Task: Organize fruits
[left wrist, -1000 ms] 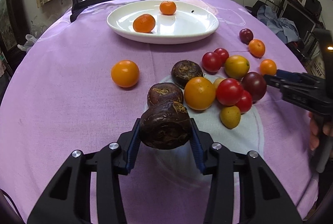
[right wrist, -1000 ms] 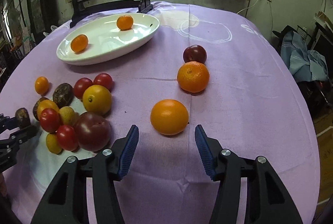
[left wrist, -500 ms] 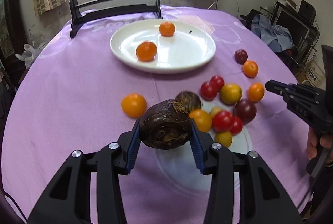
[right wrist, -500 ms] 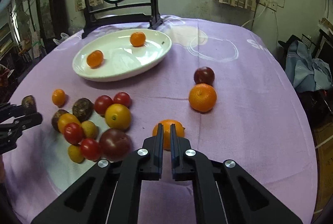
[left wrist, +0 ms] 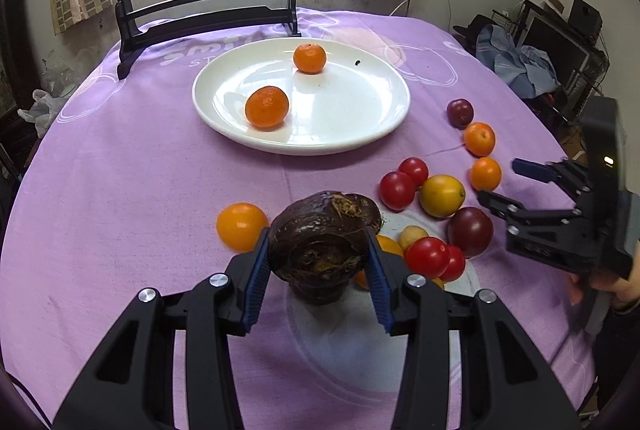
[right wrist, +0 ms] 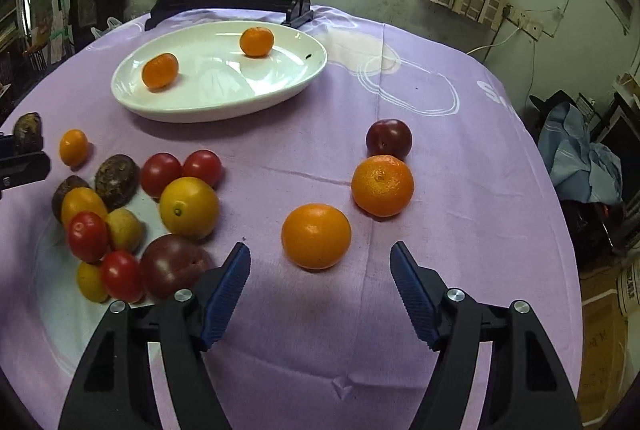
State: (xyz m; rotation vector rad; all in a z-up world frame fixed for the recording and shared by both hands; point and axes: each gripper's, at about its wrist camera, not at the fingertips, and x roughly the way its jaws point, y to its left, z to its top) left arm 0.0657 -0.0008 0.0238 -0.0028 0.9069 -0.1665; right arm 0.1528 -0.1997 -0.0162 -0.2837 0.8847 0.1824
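Observation:
My left gripper [left wrist: 318, 266] is shut on a dark brown round fruit [left wrist: 318, 244] and holds it above the table, over the fruit pile. A white plate [left wrist: 360, 126] at the back holds two tangerines [left wrist: 267, 107] [left wrist: 309, 58]. My right gripper [right wrist: 320, 270] is open and empty, just short of an orange [right wrist: 316, 236] on the purple cloth. It also shows in the left wrist view [left wrist: 500, 186] at the right, open. The held fruit shows at the left edge of the right wrist view [right wrist: 27, 132].
A pile of red tomatoes [right wrist: 160, 174], a yellow fruit [right wrist: 189, 207], a dark plum [right wrist: 172, 264] and brown fruits [right wrist: 117, 181] lies left of centre. A tangerine [right wrist: 382, 185] and a plum [right wrist: 388, 139] lie to the right. A black framed screen [left wrist: 208, 14] stands behind the plate.
My left gripper has lifted the brown fruit up off the pile. My right gripper shut half a second ago and is open again now, closer to the orange.

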